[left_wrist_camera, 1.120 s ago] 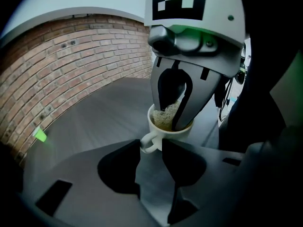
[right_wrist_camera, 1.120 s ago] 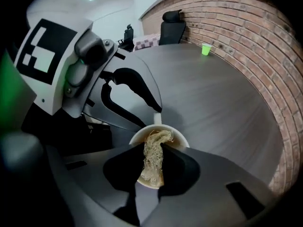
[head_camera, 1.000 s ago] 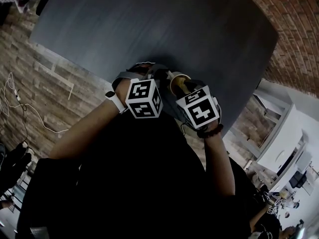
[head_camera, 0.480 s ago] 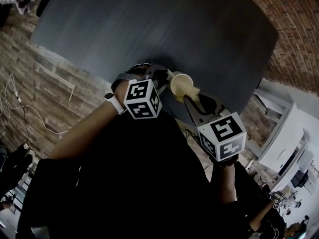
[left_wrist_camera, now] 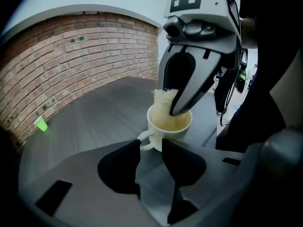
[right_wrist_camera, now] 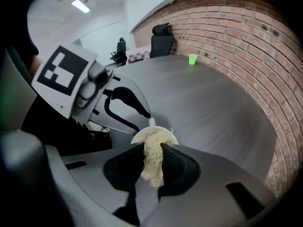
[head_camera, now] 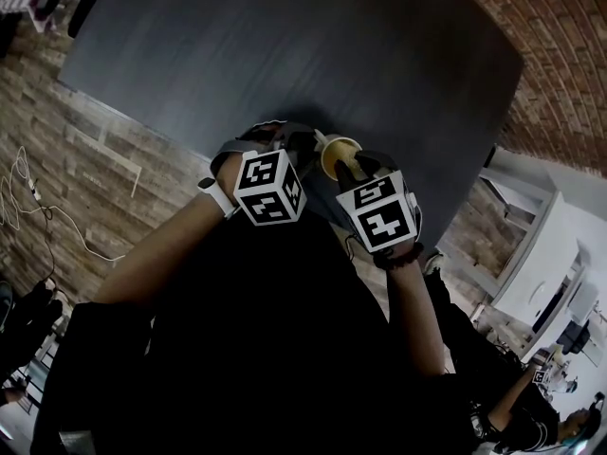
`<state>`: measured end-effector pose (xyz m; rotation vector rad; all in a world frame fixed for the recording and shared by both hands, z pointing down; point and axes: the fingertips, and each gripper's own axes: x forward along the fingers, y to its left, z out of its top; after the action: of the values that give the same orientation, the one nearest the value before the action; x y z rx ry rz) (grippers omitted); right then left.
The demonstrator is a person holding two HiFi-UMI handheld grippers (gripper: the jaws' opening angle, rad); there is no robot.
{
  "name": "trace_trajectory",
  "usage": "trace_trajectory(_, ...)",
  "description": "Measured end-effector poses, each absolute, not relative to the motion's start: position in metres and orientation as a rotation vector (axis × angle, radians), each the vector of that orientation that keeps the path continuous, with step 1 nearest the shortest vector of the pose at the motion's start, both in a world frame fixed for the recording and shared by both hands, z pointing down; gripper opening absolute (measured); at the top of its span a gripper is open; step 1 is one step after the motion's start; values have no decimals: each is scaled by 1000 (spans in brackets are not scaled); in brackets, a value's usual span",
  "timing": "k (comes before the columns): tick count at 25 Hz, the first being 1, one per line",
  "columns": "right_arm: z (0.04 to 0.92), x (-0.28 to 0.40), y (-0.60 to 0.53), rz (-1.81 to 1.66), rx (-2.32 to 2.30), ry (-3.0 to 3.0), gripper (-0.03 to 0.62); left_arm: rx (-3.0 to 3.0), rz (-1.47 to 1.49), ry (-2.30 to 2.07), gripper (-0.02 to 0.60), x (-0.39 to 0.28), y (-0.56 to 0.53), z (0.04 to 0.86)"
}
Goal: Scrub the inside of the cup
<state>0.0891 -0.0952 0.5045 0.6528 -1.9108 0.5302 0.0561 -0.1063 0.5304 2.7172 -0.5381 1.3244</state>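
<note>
A cream cup [head_camera: 331,147] stands near the front edge of the dark table [head_camera: 285,45]. My left gripper [left_wrist_camera: 151,146] is shut on the cup's handle [left_wrist_camera: 144,140] and holds the cup [left_wrist_camera: 166,129] upright. My right gripper [right_wrist_camera: 152,151] is shut on a pale fibrous scrubber [right_wrist_camera: 152,163]. It points down into the cup's mouth [right_wrist_camera: 142,136]. In the left gripper view the scrubber [left_wrist_camera: 162,97] sits at the rim, with the right gripper's tips [left_wrist_camera: 179,107] reaching inside the cup. In the head view both marker cubes hide most of the jaws.
A small green cup [right_wrist_camera: 191,59] stands far off on the table by the brick wall [right_wrist_camera: 246,37]. A black office chair [right_wrist_camera: 161,38] is at the table's far end. The table edge and the person's body are right behind the grippers.
Half a second ago my right gripper had drawn back out of the cup toward the person. It has now pushed forward with the scrubber into the cup's mouth. The left gripper held still.
</note>
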Motion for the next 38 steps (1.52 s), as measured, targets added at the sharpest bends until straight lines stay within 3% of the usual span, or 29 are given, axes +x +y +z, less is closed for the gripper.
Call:
trace_trajectory(8, 525, 81, -90, 485, 590, -1904, 83, 2718, 1302, -563, 155, 60, -104, 526)
trace_trajectory(19, 427, 100, -93, 850, 809, -2215, 83, 2718, 1299, -567, 155, 60, -96, 526)
trace_trajectory(24, 436, 114, -90, 594, 808, -2107, 84, 2706, 1280, -580, 155, 58, -97, 524)
trace_trajectory(30, 490, 83, -83, 332, 595, -1978, 83, 2706, 1286, -577, 154, 59, -100, 522)
trace_trajectory(38, 526, 82, -91, 219, 486, -1859, 83, 2704, 1274, -574, 155, 58, -100, 522)
